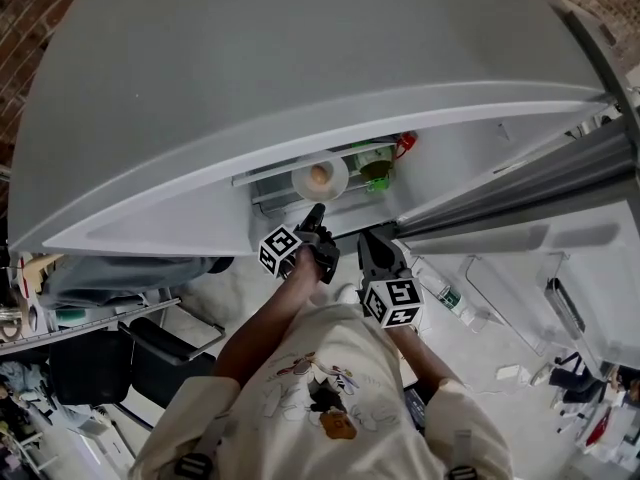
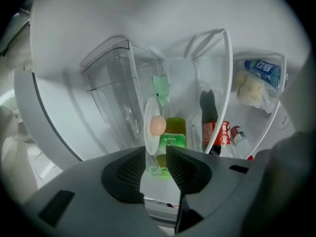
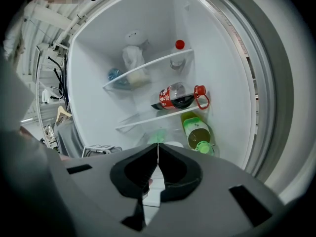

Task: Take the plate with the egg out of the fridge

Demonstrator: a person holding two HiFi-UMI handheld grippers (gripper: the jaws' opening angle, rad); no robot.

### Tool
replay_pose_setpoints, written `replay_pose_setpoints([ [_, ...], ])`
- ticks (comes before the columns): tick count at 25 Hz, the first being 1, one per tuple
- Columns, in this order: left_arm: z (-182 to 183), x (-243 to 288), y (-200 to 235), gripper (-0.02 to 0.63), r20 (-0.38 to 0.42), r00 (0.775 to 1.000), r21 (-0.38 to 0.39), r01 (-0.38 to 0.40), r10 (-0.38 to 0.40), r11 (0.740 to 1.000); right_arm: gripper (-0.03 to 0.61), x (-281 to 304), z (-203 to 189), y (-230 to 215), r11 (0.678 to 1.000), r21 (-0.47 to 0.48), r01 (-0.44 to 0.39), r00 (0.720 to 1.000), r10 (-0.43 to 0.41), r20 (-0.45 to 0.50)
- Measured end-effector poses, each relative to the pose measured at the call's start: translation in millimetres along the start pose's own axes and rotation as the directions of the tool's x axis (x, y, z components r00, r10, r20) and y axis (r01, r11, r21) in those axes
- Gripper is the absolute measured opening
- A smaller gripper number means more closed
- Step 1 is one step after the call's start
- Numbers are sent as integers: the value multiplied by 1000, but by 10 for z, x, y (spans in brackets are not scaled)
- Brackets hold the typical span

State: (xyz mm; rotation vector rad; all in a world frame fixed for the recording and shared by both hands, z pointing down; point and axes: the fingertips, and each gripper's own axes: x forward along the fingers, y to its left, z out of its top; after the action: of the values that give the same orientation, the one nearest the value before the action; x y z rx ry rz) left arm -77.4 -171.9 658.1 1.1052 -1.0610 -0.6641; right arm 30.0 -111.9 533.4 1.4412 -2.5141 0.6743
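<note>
- Our left gripper (image 1: 315, 215) reaches into the fridge (image 1: 300, 58), jaws apart and clamping nothing; we judge the grasp is not yet made.
- The plate (image 1: 338, 183) with the egg (image 1: 320, 175) sits on its shelf (image 1: 268, 196), rim just at those jaw tips.
- A green bottle (image 1: 376, 170) stands just beside the plate, so room is tight there.
- Our right gripper (image 1: 375, 248) hangs outside, jaws together and empty; the way back toward us looks free.

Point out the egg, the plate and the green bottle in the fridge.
egg (image 2: 157, 125): left gripper view, middle of its shell.
plate (image 2: 149, 111): left gripper view, bare white face beside the egg.
green bottle (image 3: 196, 128): right gripper view, middle of its body.
</note>
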Motion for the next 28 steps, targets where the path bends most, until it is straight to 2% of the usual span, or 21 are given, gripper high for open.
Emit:
replay_pose_setpoints([
  [11, 103, 78, 97, 130, 14, 999, -2, -34, 34, 999, 6, 32, -47, -99, 1000, 24, 19, 1000, -19, -23],
  [18, 146, 138, 104, 130, 12, 1000, -33, -26, 27, 999, 6, 71, -53, -122, 999, 29, 25, 999, -24, -29],
  [28, 190, 194, 181, 130, 13, 999, -29, -38, 39, 999, 6, 66, -37, -145, 999, 31, 32, 999, -31, -31],
])
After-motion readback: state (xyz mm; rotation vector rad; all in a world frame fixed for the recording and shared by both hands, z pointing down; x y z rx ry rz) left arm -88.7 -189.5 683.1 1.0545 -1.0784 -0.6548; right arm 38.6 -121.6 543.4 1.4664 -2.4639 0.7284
